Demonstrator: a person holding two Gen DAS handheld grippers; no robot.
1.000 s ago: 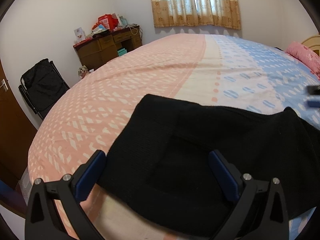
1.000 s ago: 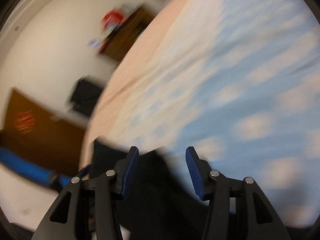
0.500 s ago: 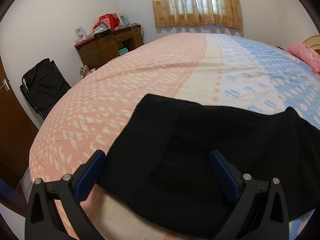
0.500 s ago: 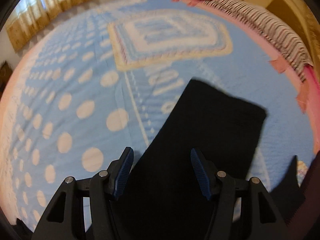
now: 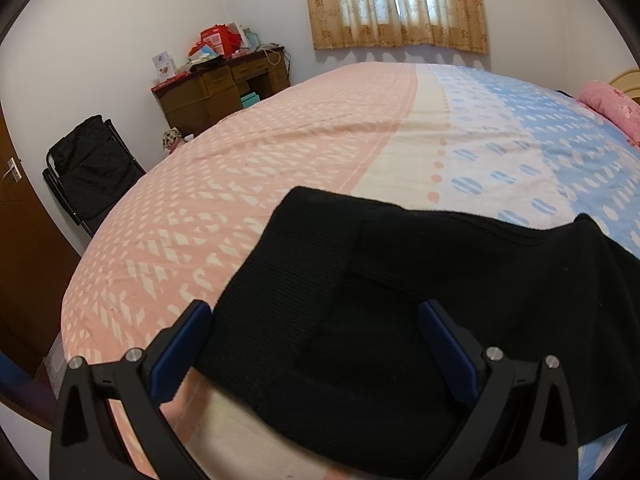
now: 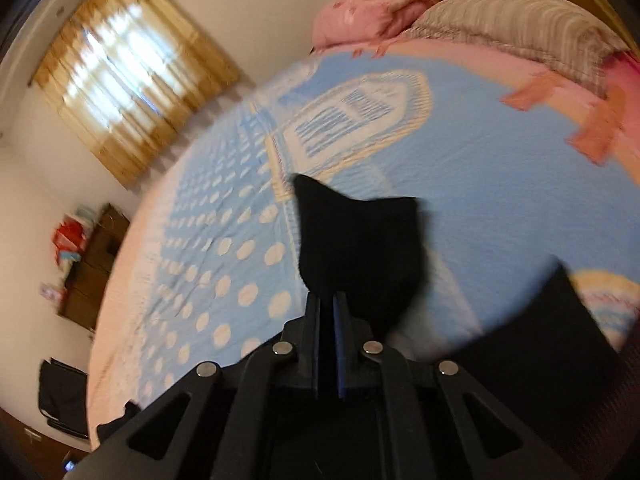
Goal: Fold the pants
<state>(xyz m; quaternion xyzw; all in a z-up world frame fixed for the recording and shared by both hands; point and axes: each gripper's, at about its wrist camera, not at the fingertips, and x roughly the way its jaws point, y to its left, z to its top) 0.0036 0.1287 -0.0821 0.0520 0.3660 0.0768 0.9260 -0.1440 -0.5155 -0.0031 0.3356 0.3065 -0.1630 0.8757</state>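
Pants (image 6: 360, 248) hang pinched in the closed right tool (image 6: 329, 304); the open left tool (image 5: 316, 344) straddles their waist end.

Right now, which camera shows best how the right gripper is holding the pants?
The right wrist view: the right gripper has just closed, pinching a lifted end of the black pants, though blurred. The left wrist view shows only the pants spread on the bed between the open left gripper.

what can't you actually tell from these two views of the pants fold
- Left wrist view: the black pants run off the right and bottom edges, so the legs are cut off.
- Right wrist view: motion blur smears the bed; how much cloth the shut right gripper pinches is hidden.
- Desk clutter: too small to identify.
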